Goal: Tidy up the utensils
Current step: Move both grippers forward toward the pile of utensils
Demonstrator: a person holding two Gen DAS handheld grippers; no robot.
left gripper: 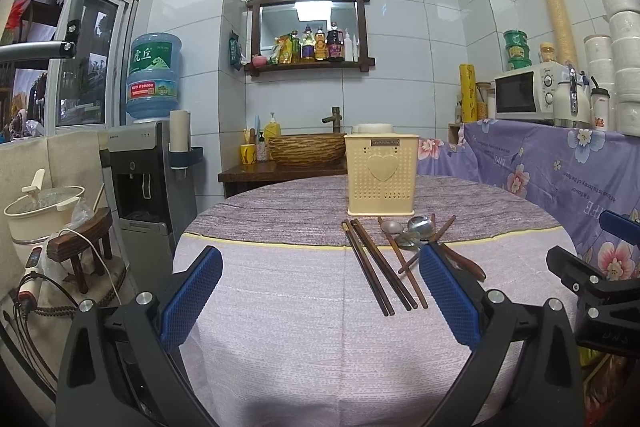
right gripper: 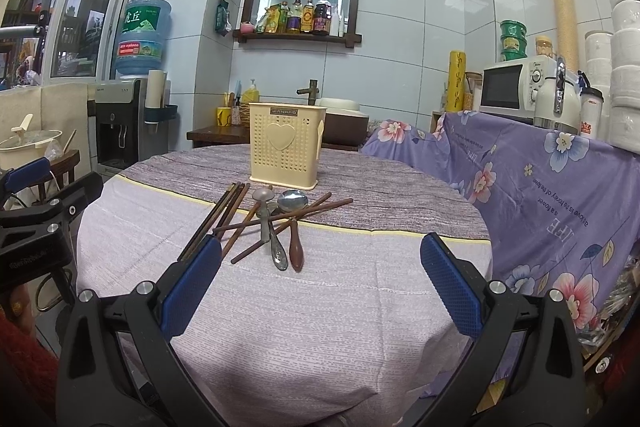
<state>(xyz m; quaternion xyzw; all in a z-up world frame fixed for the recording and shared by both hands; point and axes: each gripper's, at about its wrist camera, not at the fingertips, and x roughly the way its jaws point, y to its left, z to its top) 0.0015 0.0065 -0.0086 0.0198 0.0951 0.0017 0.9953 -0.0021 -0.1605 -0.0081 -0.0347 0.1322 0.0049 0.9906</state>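
Observation:
A cream perforated utensil holder (left gripper: 382, 179) (right gripper: 285, 155) with a heart on its front stands upright at the back of the round table. In front of it lies a loose pile: dark wooden chopsticks (left gripper: 376, 267) (right gripper: 224, 217), crossed brown chopsticks (right gripper: 288, 217), two metal spoons (left gripper: 418, 225) (right gripper: 293, 201) and a brown-handled spoon (right gripper: 296, 247). My left gripper (left gripper: 320, 271) is open, low over the near cloth, left of the pile. My right gripper (right gripper: 320, 259) is open too, with the pile just beyond its left finger (right gripper: 192, 285). Neither holds anything.
The table wears a lilac cloth (right gripper: 280, 327) over a purple striped one. A floral sheet (right gripper: 560, 187) covers a counter on the right with a microwave (right gripper: 512, 87) and kettle. A water dispenser (left gripper: 140, 167) and a wooden sink stand (left gripper: 280, 171) sit behind.

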